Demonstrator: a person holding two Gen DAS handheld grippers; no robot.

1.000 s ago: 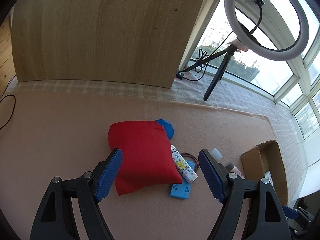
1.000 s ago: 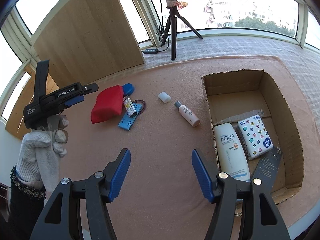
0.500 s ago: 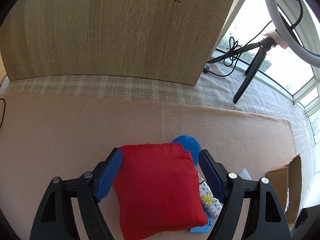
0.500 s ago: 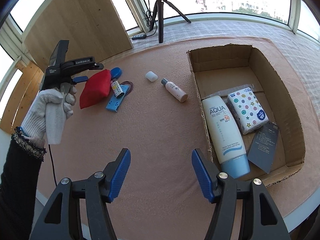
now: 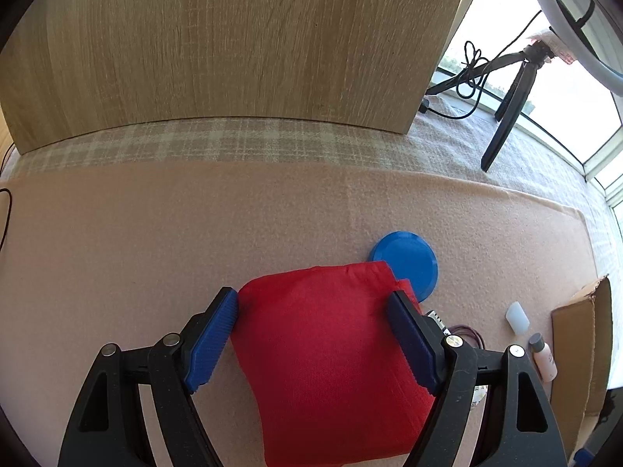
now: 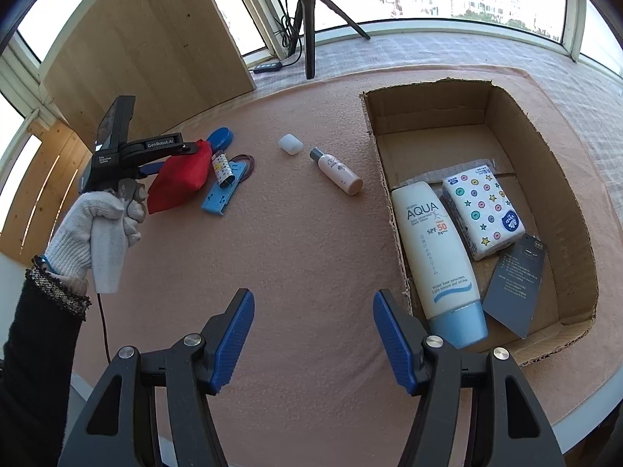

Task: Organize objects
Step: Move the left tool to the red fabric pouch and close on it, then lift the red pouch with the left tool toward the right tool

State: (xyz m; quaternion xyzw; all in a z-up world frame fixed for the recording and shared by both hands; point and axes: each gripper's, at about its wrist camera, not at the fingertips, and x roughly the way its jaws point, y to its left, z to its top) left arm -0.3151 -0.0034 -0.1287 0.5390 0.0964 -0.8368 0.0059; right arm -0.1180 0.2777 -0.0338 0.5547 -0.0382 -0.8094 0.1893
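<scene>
A red pouch [image 5: 323, 342] lies on the pink mat [image 5: 155, 233], and my left gripper [image 5: 311, 296] is open with one blue pad on each side of it. The right wrist view shows the same pouch [image 6: 181, 183] beside a gloved hand [image 6: 101, 214]. Next to it are a blue disc [image 6: 220, 136], a patterned roll [image 6: 222, 167], a flat blue piece [image 6: 220, 196] and rubber bands [image 6: 245, 163]. My right gripper [image 6: 314, 295] hangs open over bare mat, holding nothing.
A cardboard box [image 6: 502, 116] at the right holds a sunscreen tube [image 6: 432, 249], a tissue pack [image 6: 483, 210] and a dark card [image 6: 514, 284]. A small bottle [image 6: 337, 171] and white cap [image 6: 290, 143] lie mid-mat. A wooden board [image 5: 233, 39] and a tripod [image 6: 307, 27] stand behind.
My left gripper has moved forward and down until its open fingers straddle the red pouch. The right gripper has drifted slightly, so the box sits closer in its view.
</scene>
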